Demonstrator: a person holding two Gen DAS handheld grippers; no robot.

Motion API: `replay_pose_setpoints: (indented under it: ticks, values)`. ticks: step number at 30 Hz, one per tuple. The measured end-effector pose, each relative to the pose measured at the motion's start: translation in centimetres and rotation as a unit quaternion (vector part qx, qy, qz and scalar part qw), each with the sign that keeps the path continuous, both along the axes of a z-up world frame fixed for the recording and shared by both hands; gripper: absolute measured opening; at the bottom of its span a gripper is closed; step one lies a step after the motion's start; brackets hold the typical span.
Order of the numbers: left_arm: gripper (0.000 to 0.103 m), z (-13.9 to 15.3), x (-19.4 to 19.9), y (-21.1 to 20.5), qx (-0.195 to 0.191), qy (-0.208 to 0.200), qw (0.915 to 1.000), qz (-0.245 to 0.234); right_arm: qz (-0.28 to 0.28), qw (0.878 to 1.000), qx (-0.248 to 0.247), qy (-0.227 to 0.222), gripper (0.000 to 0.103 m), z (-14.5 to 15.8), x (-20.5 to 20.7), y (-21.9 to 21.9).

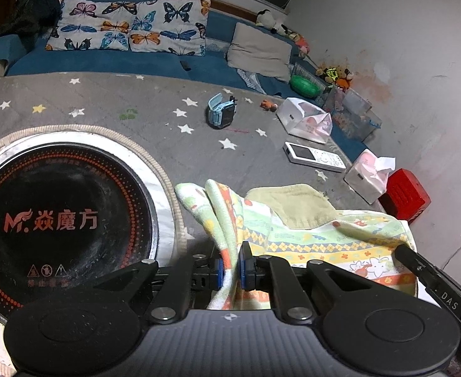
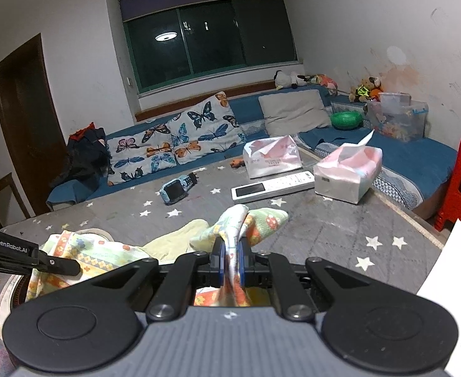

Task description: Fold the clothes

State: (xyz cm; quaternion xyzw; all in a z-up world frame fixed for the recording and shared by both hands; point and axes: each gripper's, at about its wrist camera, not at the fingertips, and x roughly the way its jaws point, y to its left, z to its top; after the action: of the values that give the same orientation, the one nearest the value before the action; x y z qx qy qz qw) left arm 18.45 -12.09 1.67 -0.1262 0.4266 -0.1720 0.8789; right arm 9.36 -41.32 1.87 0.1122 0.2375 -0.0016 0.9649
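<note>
A patterned towel (image 1: 324, 235) in pale green, yellow and orange lies on the grey star-print table cover (image 1: 136, 119), with its plain yellow-green underside (image 1: 293, 204) showing at a folded-over part. My left gripper (image 1: 230, 270) is shut on one bunched edge of the towel. My right gripper (image 2: 230, 264) is shut on another bunched edge of the towel (image 2: 249, 223). The right gripper also shows at the right edge of the left wrist view (image 1: 419, 264), and the left gripper's finger shows at the left of the right wrist view (image 2: 57, 265), resting on the towel.
A round black induction cooktop (image 1: 60, 216) is set in the table at left. A blue toy watch (image 1: 221, 113), white remote (image 1: 313, 156), two tissue packs (image 1: 304, 119) (image 1: 369, 174) and a red stool (image 1: 405, 196) lie beyond. A blue sofa with butterfly cushions (image 2: 174, 138) stands behind.
</note>
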Motion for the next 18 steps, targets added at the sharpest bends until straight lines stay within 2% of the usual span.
replay_pose_setpoints:
  ticks: [18]
  values:
    - [0.011, -2.5, -0.2, 1.8, 0.017, 0.025, 0.9995, 0.012, -0.013, 0.999, -0.005, 0.051, 0.008, -3.5, 0.5, -0.4]
